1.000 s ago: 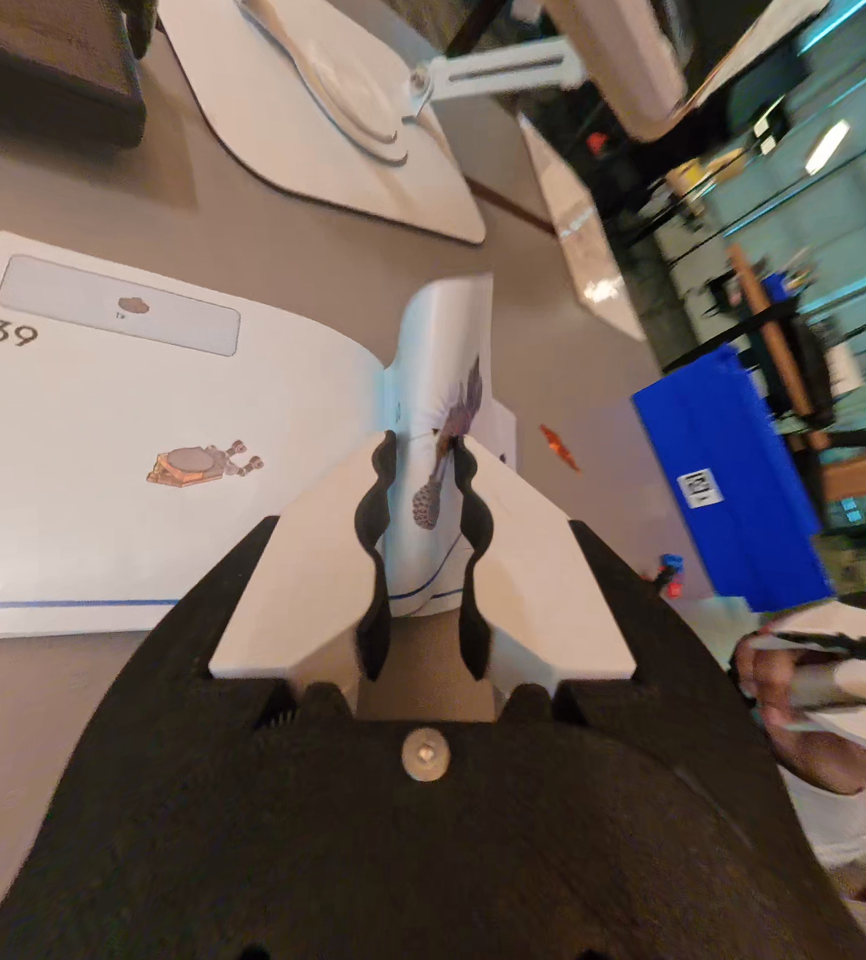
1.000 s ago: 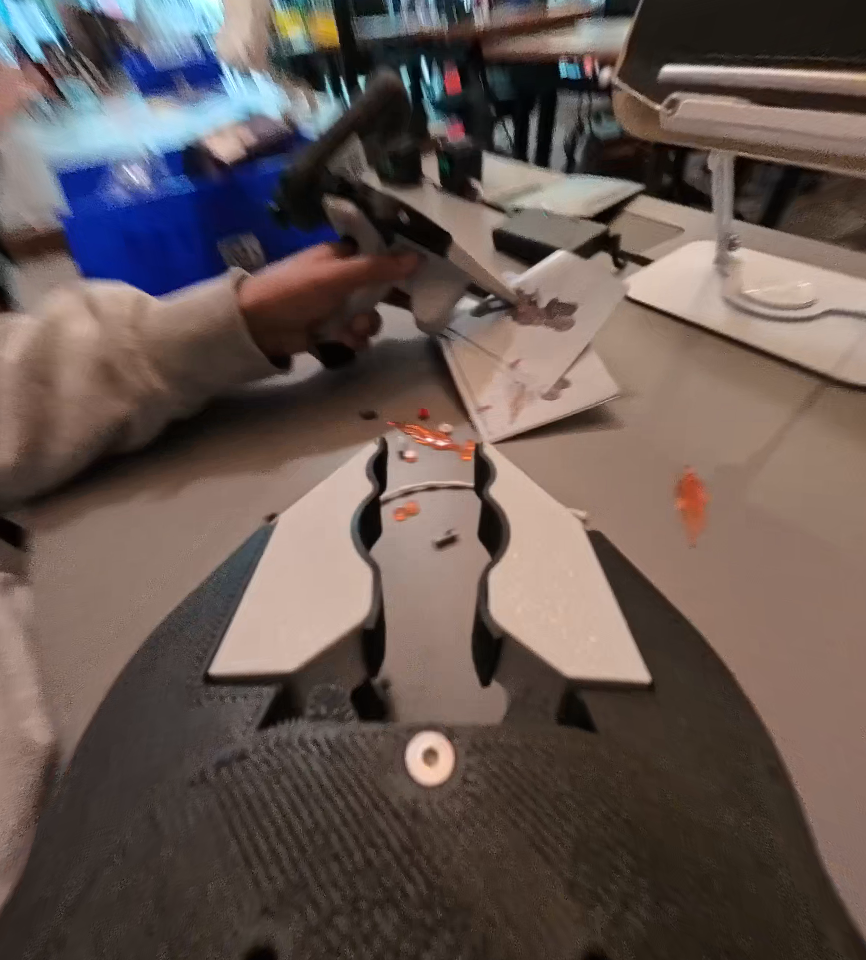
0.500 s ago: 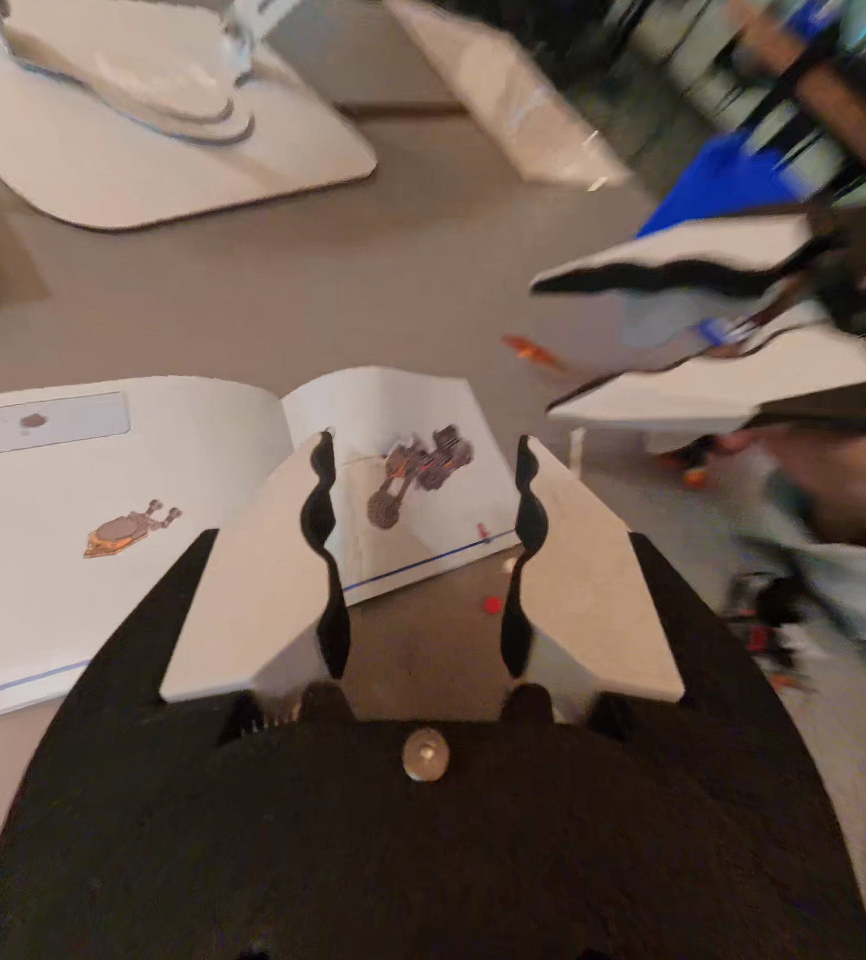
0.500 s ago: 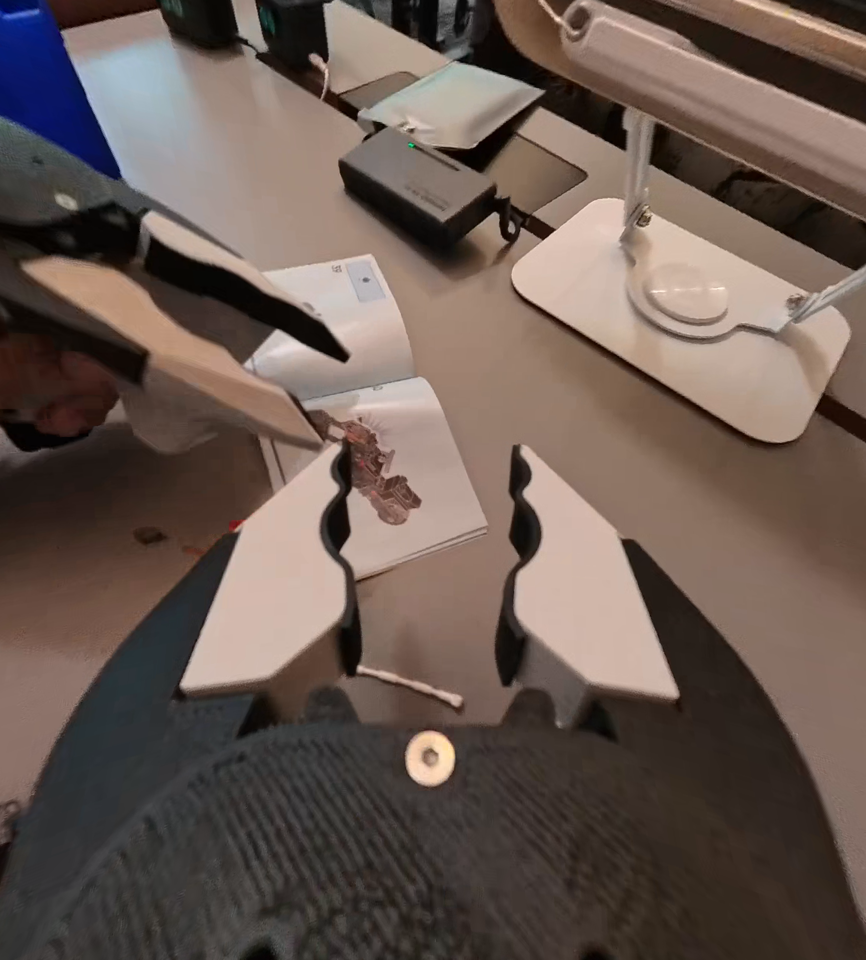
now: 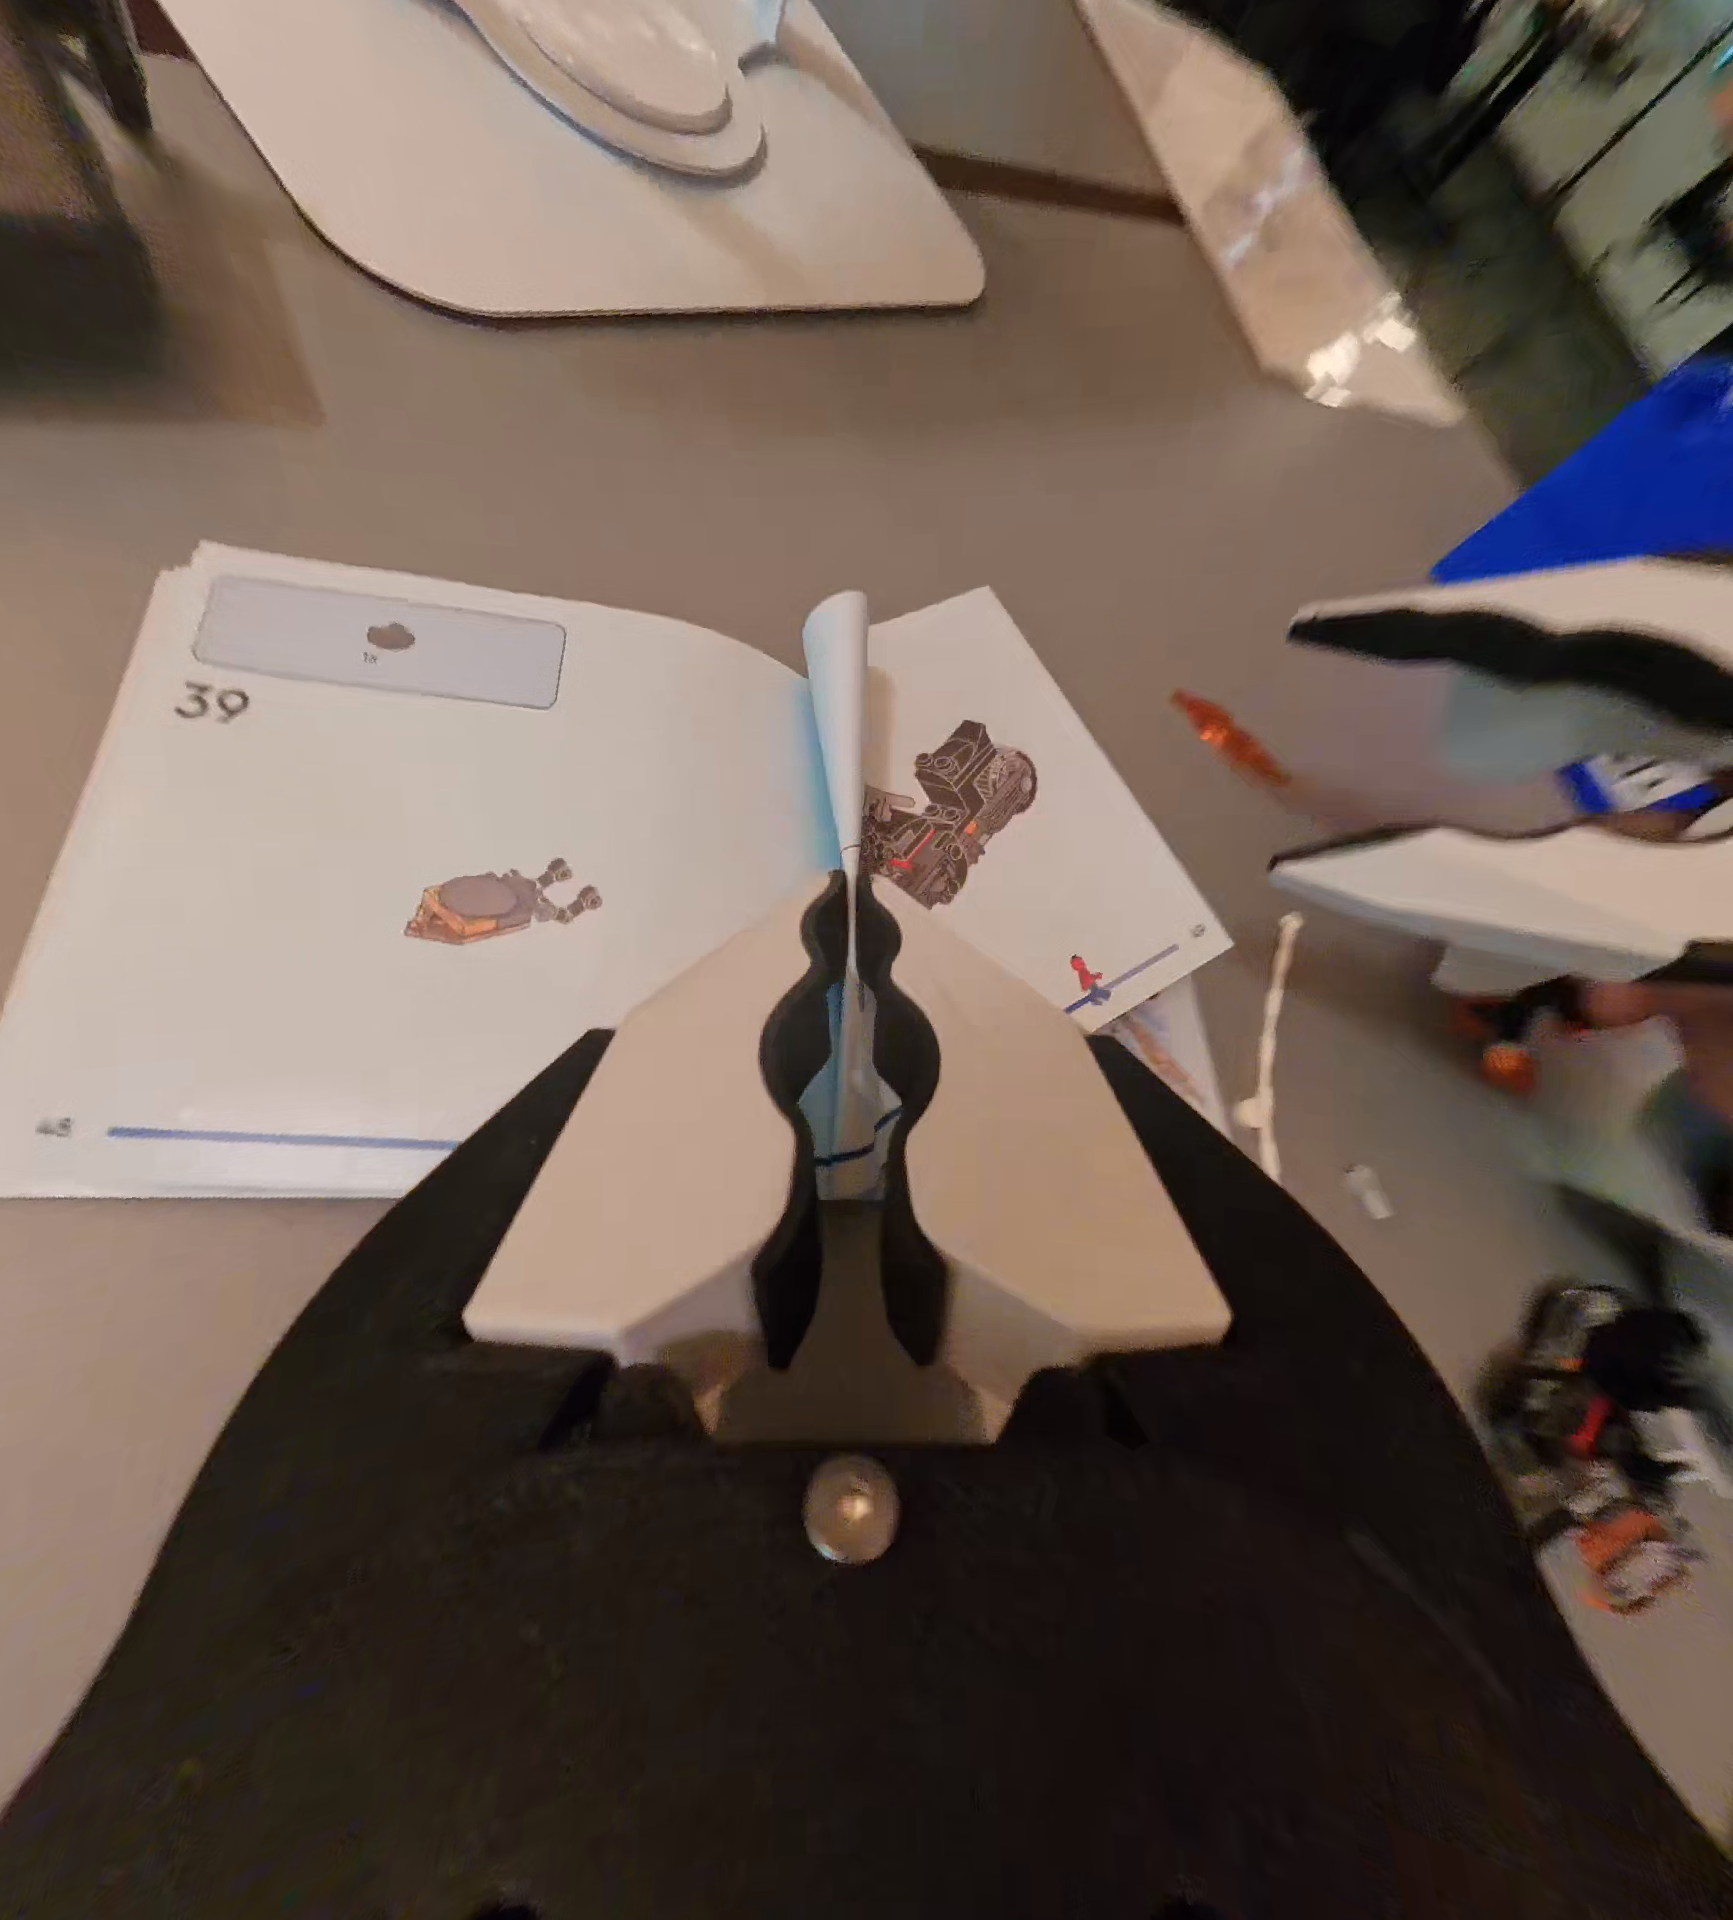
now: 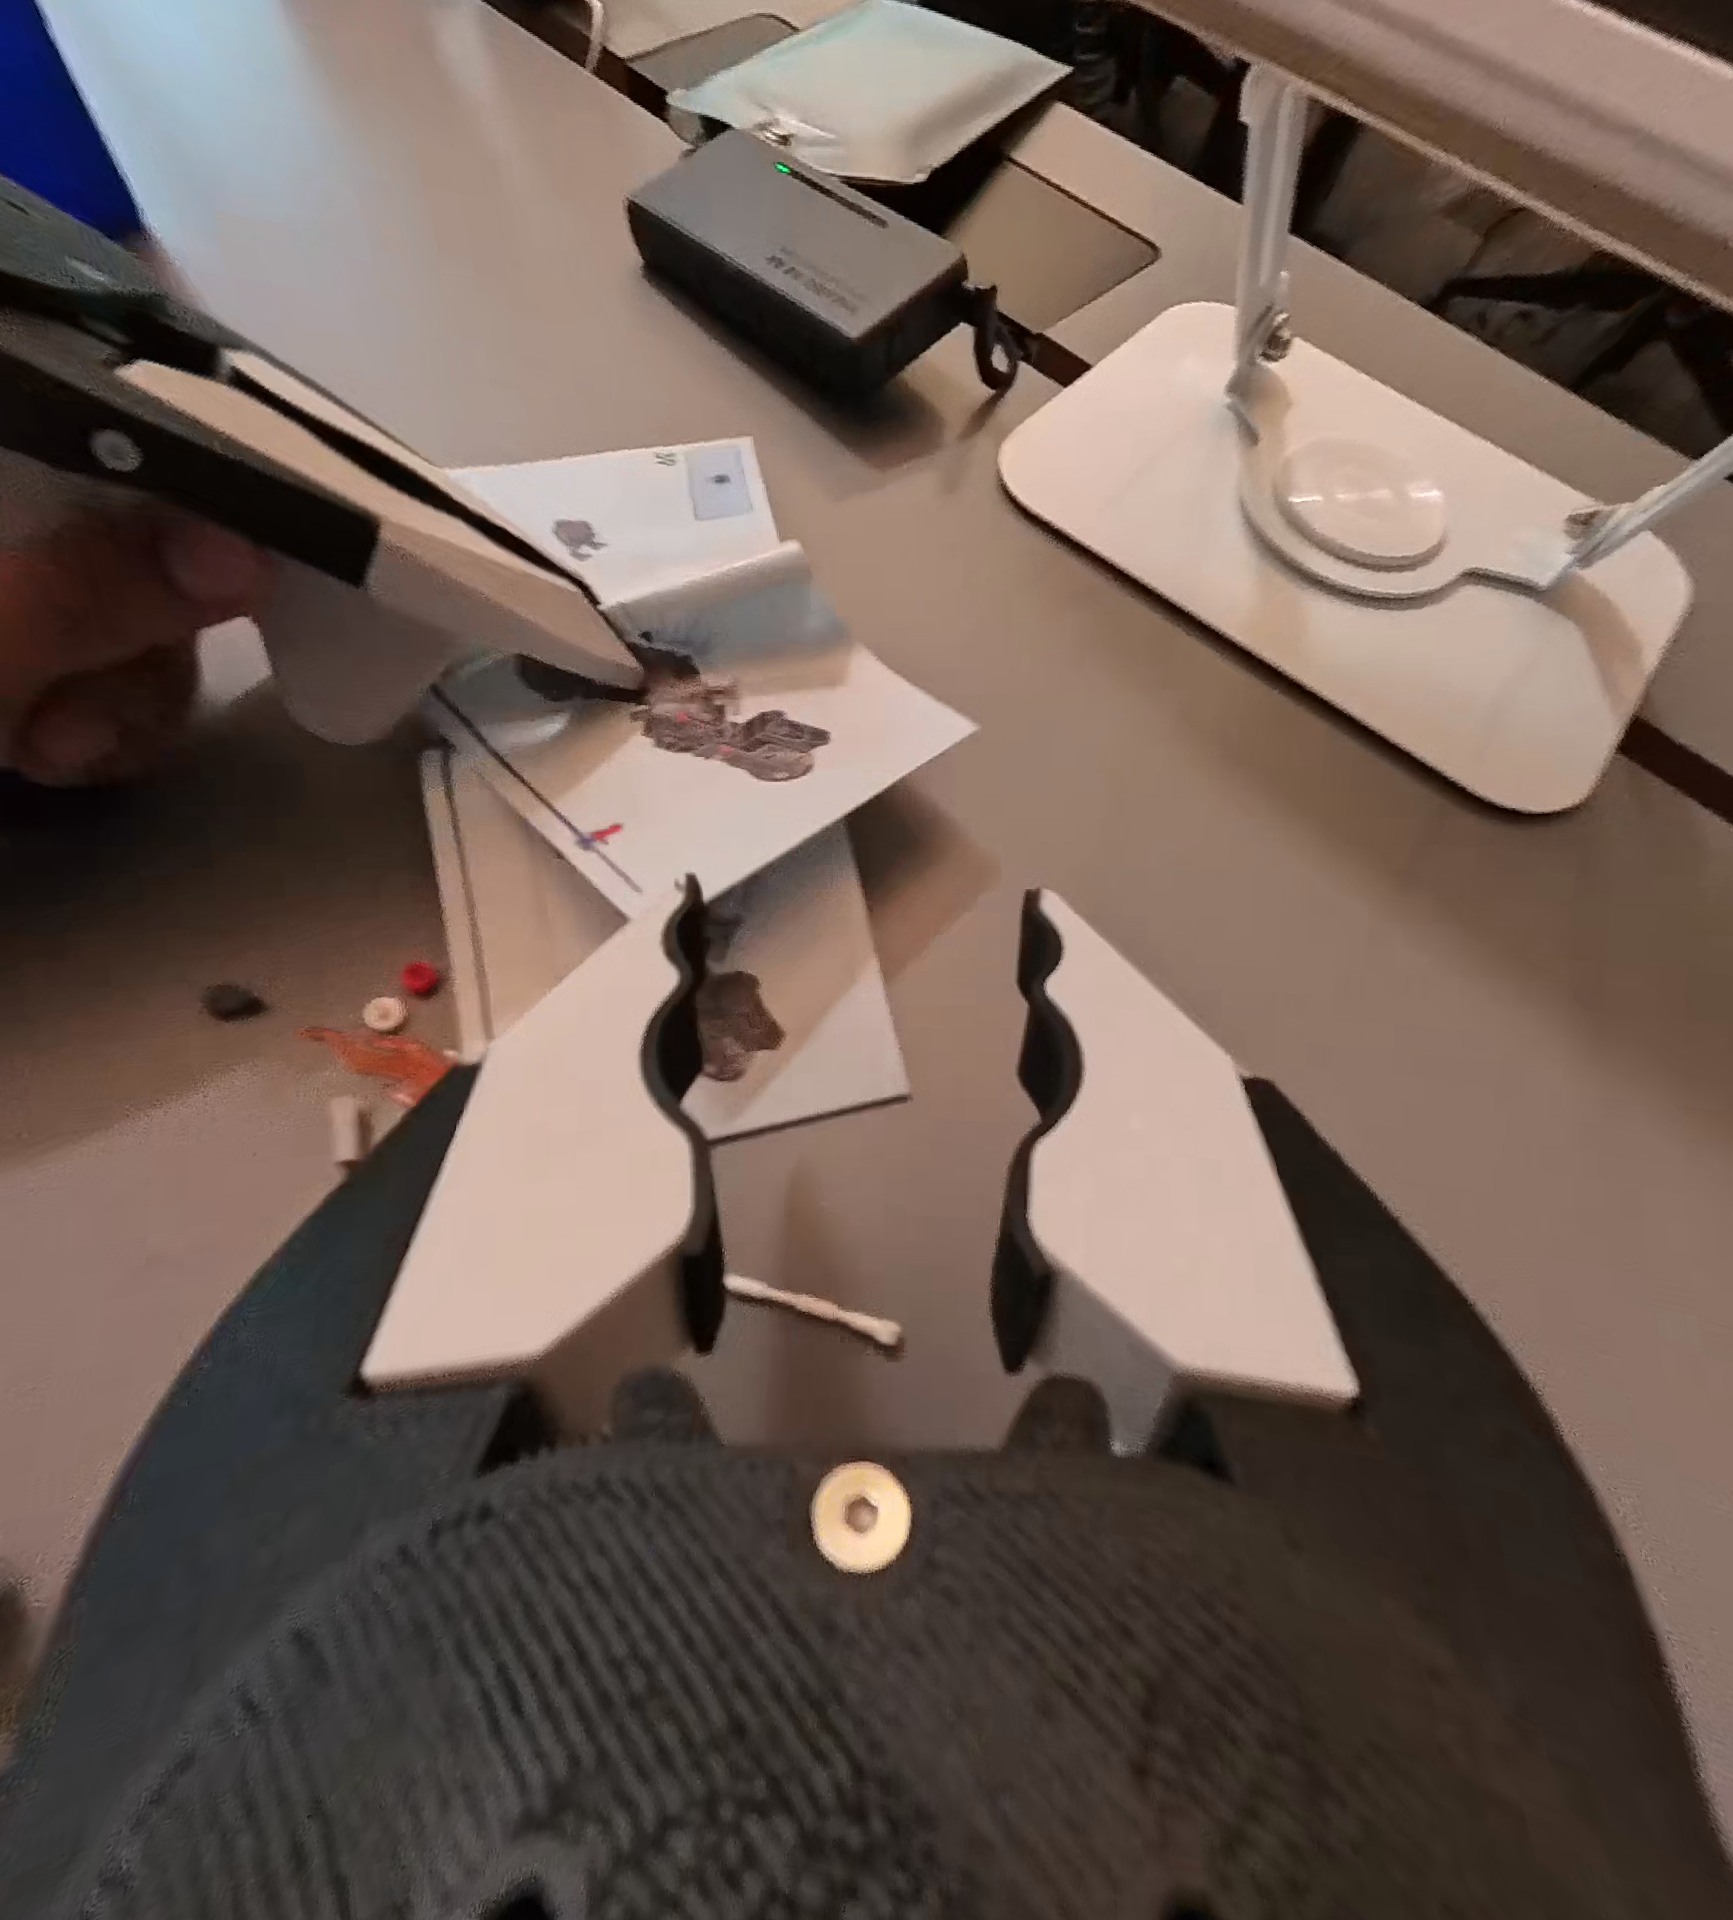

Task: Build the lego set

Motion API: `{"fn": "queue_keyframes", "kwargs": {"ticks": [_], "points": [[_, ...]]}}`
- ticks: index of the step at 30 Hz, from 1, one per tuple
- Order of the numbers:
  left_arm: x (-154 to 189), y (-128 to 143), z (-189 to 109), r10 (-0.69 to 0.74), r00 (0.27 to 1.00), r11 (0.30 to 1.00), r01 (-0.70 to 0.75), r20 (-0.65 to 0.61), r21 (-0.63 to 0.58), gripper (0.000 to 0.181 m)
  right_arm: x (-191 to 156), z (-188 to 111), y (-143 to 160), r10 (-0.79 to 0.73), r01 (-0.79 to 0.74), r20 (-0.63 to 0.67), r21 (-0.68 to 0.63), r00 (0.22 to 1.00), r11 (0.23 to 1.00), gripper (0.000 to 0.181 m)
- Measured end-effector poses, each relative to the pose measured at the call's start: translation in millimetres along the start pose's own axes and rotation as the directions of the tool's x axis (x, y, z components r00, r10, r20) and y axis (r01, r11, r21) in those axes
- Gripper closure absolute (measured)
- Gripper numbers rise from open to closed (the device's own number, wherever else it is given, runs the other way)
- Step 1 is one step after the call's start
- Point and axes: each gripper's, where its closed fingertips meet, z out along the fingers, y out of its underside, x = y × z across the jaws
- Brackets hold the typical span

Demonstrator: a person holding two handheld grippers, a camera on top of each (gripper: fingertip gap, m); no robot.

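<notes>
**Thin page pinched, tearing is the risk**

The left gripper has its jaws closed to a sliver on a single thin white page of the open paper instruction booklet, which lies flat on the grey table. The page stands upright at the booklet's spine. The right gripper hovers just right of the booklet with its jaws wide and empty. A partly built dark lego model sits well right of the booklet, and a translucent orange piece lies near its right edge. Pulling the page sideways too hard would likely tear or crease it, or drag the unanchored booklet into the loose pieces.
</notes>
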Motion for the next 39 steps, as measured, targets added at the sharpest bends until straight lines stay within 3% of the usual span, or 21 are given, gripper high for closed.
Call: {"fn": "queue_keyframes", "kwargs": {"ticks": [3,8,10,13,15,19,24,27,29,33,36,39], "points": [[0.9,-4.2,-3.4,-0.112,0.99,0.993,0.115,-0.086,0.037,0.181,-15.6,2.8,-2.2,0.047,-0.048,0.094,0.008,0.994,0.999,0.121],[2.4,-6.7,-4.3,-0.121,0.988,0.99,0.127,-0.096,0.058,0.181,-35.7,15.2,8.7,0.157,-0.142,0.189,-0.091,0.969,0.986,0.124],[3.3,-6.2,-3.6,-0.114,0.989,0.991,0.12,-0.095,0.057,0.181,-46.4,18.7,9.8,0.219,-0.194,0.248,-0.121,0.944,0.973,0.136],[7.4,-3.5,-2.0,-0.103,0.988,0.993,0.108,-0.114,0.039,0.179,-55.7,18.0,0.2,0.288,-0.272,0.339,-0.095,0.895,0.958,0.18],[11.2,-3.2,-2.1,-0.091,0.987,0.995,0.096,-0.131,0.032,0.163,-53.1,16.3,-6.3,0.314,-0.313,0.363,-0.065,0.877,0.948,0.181],[25.8,-15.4,-11.4,0.055,0.988,0.995,-0.041,-0.144,0.096,0.125,-40.5,11.1,-17.0,0.346,-0.374,0.369,0.003,0.862,0.927,0.181],[61.8,-9.3,-12.9,0.336,0.928,0.941,-0.322,-0.164,0.108,0.129,-37.3,1.1,-34.4,0.32,-0.389,0.397,0.103,0.86,0.916,0.181],[59.5,3.2,-1.3,0.423,0.904,0.906,-0.422,-0.068,0.026,0.12,-45.6,-7.4,-47.2,0.261,-0.364,0.432,0.173,0.863,0.915,0.181],[50.7,3.2,1.6,0.451,0.892,0.892,-0.451,0.021,0.004,0.131,-50.7,-10.6,-50.9,0.225,-0.336,0.436,0.197,0.871,0.921,0.181],[40.5,-5.3,-4.7,0.387,0.92,0.92,-0.39,0.055,0.046,0.176,-53.7,-10.9,-48.6,0.192,-0.298,0.419,0.204,0.888,0.933,0.171],[28.0,-11.0,-10.5,0.285,0.958,0.954,-0.287,0.038,0.082,0.181,-51.4,-5.2,-37.8,0.201,-0.28,0.387,0.158,0.9,0.947,0.164],[16.4,-10.9,-12.2,0.2,0.98,0.976,-0.201,0.019,0.087,0.181,-49.0,12.9,-8.1,0.183,-0.195,0.298,0.011,0.937,0.981,0.162]]}}
